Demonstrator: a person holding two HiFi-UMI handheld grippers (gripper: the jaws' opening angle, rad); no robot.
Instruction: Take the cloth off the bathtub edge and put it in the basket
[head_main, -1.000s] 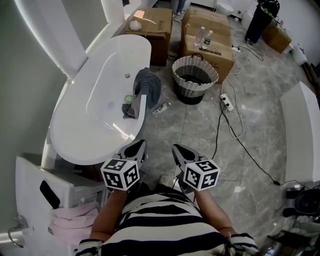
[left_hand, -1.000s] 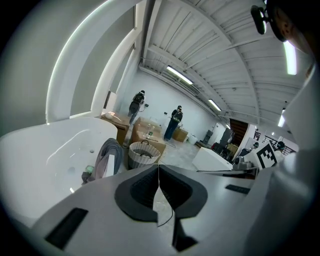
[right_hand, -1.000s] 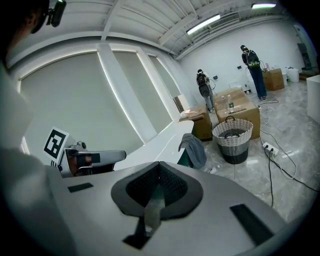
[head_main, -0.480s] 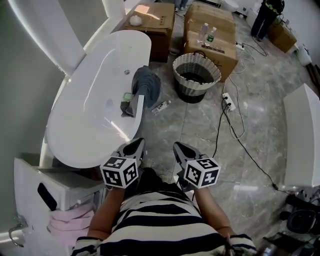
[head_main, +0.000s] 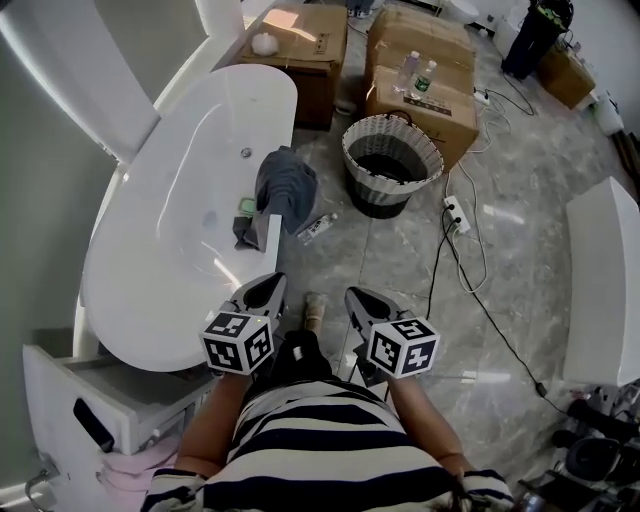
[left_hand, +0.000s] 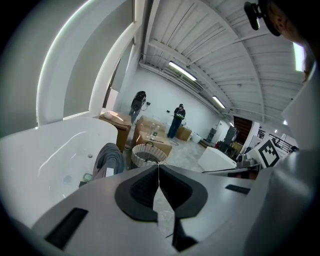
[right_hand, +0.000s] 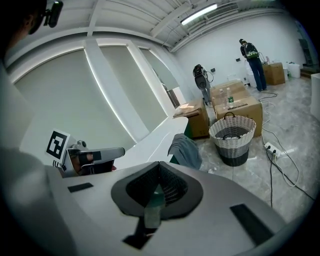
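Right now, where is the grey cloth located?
In the head view, the grey cloth hangs over the floor-side edge of the bathtub, left of centre. The woven basket stands to its right, and a small bottle lies on the floor beside it.

Cardboard boxes (head_main: 440, 110) with two bottles (head_main: 405, 70) on top, power strip (head_main: 455, 213) on grey floor (head_main: 400, 260)

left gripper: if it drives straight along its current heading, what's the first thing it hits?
Probably the basket: the left gripper's shut tips line up with its rim in the left gripper view. The cloth on the bathtub edge hangs just left of that line. Depth unclear.
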